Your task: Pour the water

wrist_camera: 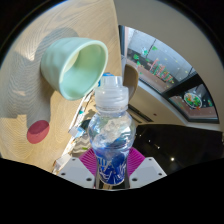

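My gripper (pixel 111 168) is shut on a clear plastic water bottle (pixel 111 140) with a blue label; both pink pads (pixel 88 160) press its sides. The bottle's open neck (pixel 110 98) points forward toward a pale green cup (pixel 74 66). The cup stands on a light wooden table (pixel 40 100), and the whole scene appears strongly tilted in the gripper view, so the cup's mouth faces the bottle neck. The neck sits just beside the cup's rim, slightly below it. I cannot make out any water stream.
A round dark red coaster-like disc (pixel 37 131) lies on the wooden table near the cup. Beyond the table's edge are a dark frame and a window (pixel 160 60) with colourful shapes behind it.
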Tool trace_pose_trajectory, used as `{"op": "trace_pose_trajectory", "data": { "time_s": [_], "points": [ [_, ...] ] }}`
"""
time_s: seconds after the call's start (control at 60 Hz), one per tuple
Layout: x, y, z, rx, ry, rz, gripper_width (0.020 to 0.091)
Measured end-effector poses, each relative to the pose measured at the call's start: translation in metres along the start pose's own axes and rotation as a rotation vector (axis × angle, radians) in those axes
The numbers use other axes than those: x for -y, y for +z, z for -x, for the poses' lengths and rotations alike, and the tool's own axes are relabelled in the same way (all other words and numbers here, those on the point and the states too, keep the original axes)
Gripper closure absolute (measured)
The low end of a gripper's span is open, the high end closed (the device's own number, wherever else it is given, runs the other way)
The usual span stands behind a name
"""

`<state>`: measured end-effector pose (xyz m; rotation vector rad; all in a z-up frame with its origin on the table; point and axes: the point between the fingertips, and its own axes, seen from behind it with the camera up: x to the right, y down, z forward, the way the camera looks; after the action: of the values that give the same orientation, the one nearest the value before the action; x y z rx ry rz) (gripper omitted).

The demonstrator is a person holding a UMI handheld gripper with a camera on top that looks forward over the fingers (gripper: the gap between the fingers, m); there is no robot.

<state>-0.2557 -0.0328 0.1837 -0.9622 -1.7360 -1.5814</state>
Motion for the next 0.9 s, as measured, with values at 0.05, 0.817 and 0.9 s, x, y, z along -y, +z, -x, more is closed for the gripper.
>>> {"op": "trace_pose_trajectory", "data": {
  "time_s": [0.05,0.817,0.9],
  "points": [
    [-0.006,-0.002,-0.001,0.02,0.079,-0.001,0.0767],
    [-0.016,0.006,0.096,0.514,1.976,-0.144,0.0754],
    [-0.01,0.006,0.117,0.539,2.011,-0.134,0.0753]
  ]
}}
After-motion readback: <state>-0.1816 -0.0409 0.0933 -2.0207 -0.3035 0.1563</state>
